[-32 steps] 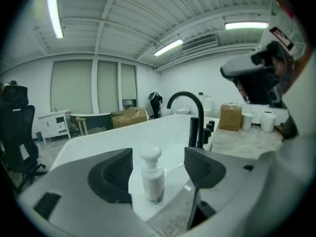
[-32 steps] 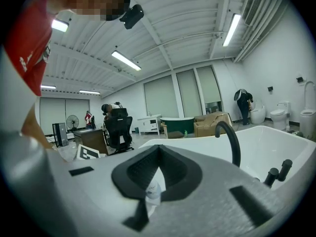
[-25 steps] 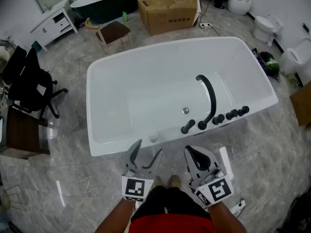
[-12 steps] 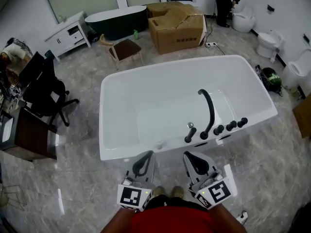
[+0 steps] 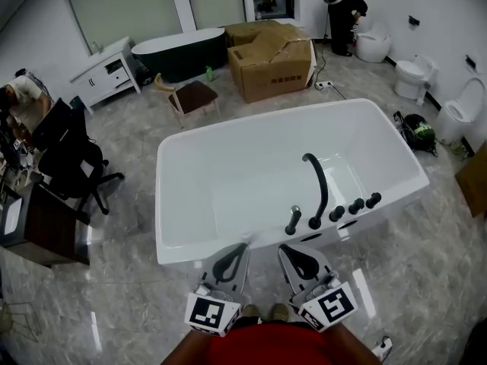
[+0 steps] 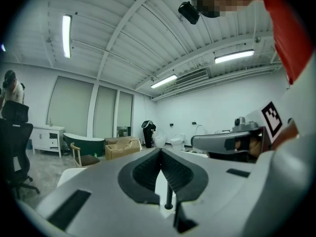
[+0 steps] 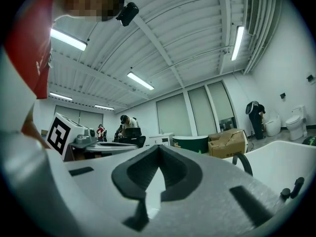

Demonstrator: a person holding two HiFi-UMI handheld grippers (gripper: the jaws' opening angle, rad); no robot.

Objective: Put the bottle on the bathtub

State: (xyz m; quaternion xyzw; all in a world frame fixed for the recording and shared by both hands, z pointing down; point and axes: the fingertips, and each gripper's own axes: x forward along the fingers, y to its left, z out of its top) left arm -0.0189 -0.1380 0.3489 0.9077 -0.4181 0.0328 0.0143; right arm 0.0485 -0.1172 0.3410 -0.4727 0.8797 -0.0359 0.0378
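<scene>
The white bathtub [image 5: 176, 251] stands straight ahead on the marble floor, with a curved black faucet [image 5: 316, 181] and black knobs [image 5: 356, 205] on its near right rim. Both grippers are held low by my body, just short of the tub's near rim. My left gripper [image 5: 242, 246] is shut with nothing in it, and so is my right gripper [image 5: 283, 248]. In the gripper views the left gripper [image 6: 161, 151] and right gripper [image 7: 158, 147] have jaws that meet at the tips. A small green bottle-like thing [image 5: 208, 73] stands on the floor far off by the dark tub.
Behind the tub are a cardboard box [image 5: 270, 59], a dark green tub [image 5: 179, 52], a wooden chair [image 5: 190, 97] and a white cabinet [image 5: 103, 71]. A black office chair [image 5: 72, 162] and desk stand left. Toilets [image 5: 415, 74] line the right wall, and a person [image 5: 342, 6] stands at the back.
The left gripper's jaws were open a second ago and have shut. Both grippers have drawn back toward my body, and the view has lifted to show more of the room.
</scene>
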